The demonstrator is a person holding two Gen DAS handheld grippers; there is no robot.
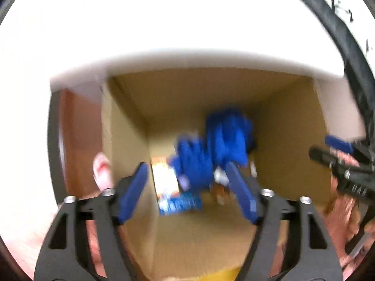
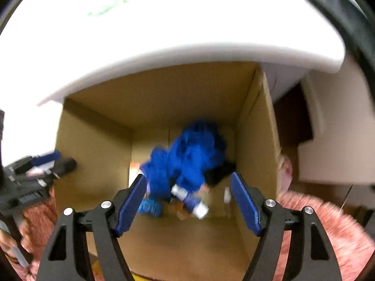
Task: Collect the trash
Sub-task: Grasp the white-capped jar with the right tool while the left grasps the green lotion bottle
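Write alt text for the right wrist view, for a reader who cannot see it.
The open right gripper hangs empty above an open cardboard box holding crumpled blue material and a few blurred packages. A white table edge crosses above the box, and the left gripper shows at the left edge.

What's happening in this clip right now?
Both grippers hang open over a cardboard box that sits under the edge of a white table. Neither the left gripper nor the right gripper holds anything. In the box lie crumpled blue material, a blue-and-white packet and other small wrappers, blurred by motion. It looks like trash is being gathered into the box.
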